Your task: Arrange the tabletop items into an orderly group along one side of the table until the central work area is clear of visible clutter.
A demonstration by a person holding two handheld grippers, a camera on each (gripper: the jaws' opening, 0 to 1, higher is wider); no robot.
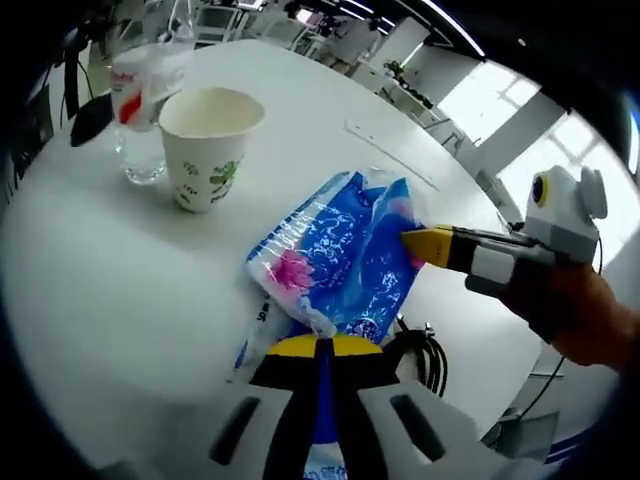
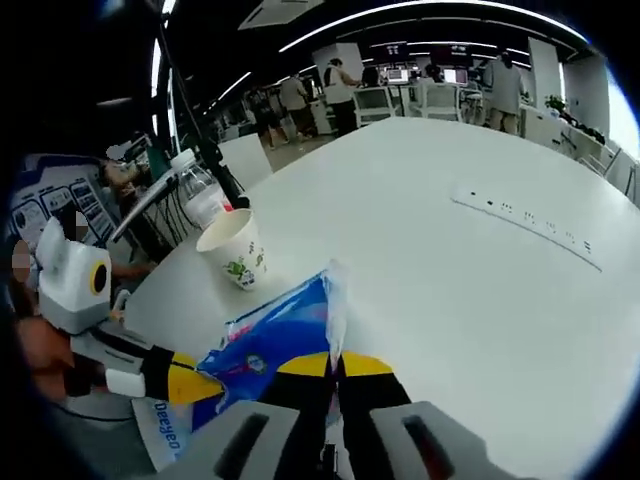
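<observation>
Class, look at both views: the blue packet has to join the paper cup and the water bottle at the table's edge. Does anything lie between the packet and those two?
Nothing visible does. Both grippers, left and right, are shut on the blue packet, and only bare white table lies between it and the paper cup, with the water bottle just beyond.

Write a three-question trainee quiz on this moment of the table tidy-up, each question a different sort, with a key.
1. True or false: the paper cup lies tipped on its side.
2. Multiple choice: what are the left gripper and the right gripper both shut on? A) the plastic bottle B) the blue packet C) the black cable
3. Fill in: the cup stands right beside the plastic ____.

Key:
1. False; it stands upright, open end up.
2. B; each gripper pinches a different edge of the packet.
3. bottle
</observation>
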